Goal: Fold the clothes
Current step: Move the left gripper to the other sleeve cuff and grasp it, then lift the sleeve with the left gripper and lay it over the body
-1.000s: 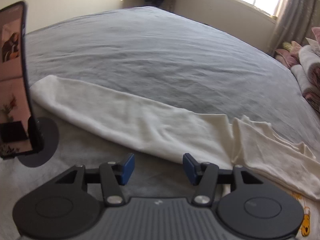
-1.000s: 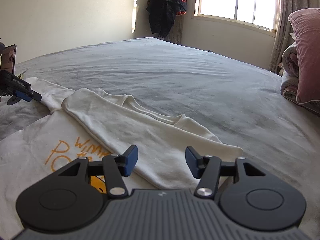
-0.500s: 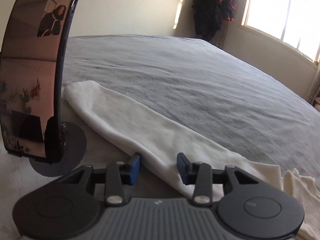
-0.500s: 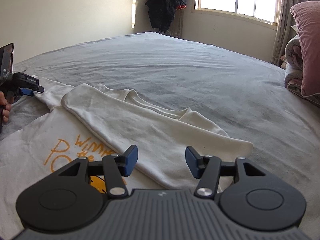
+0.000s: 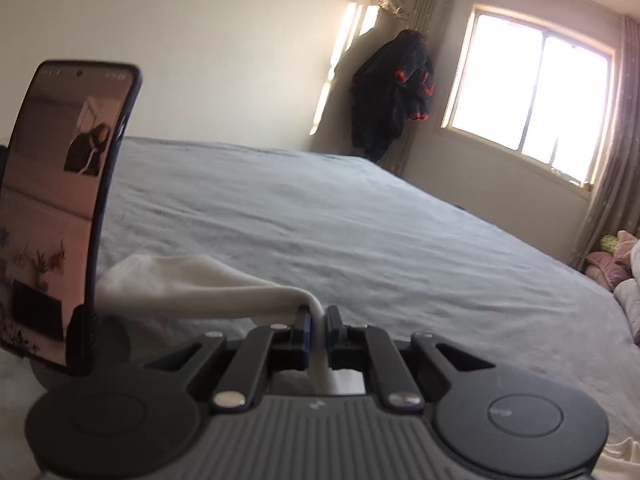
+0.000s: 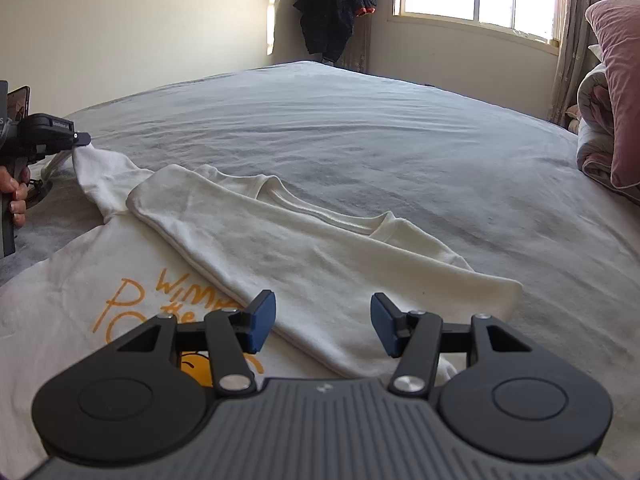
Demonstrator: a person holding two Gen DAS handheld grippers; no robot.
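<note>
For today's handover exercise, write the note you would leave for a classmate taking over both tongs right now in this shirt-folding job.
Left tongs: shut on the cuff of the cream long-sleeved cotton shirt's left sleeve, having just closed on it; the cuff is raised off the grey bedsheet.
Right tongs: open, empty, hovering over the other sleeve.
Shirt: spread flat on the bed, orange print up.
Done: the right-side sleeve is already folded across the chest.
Left: carry the gripped sleeve across the body, then fold the body.
Nearby: a black phone on a stand next to the left tongs.
</note>
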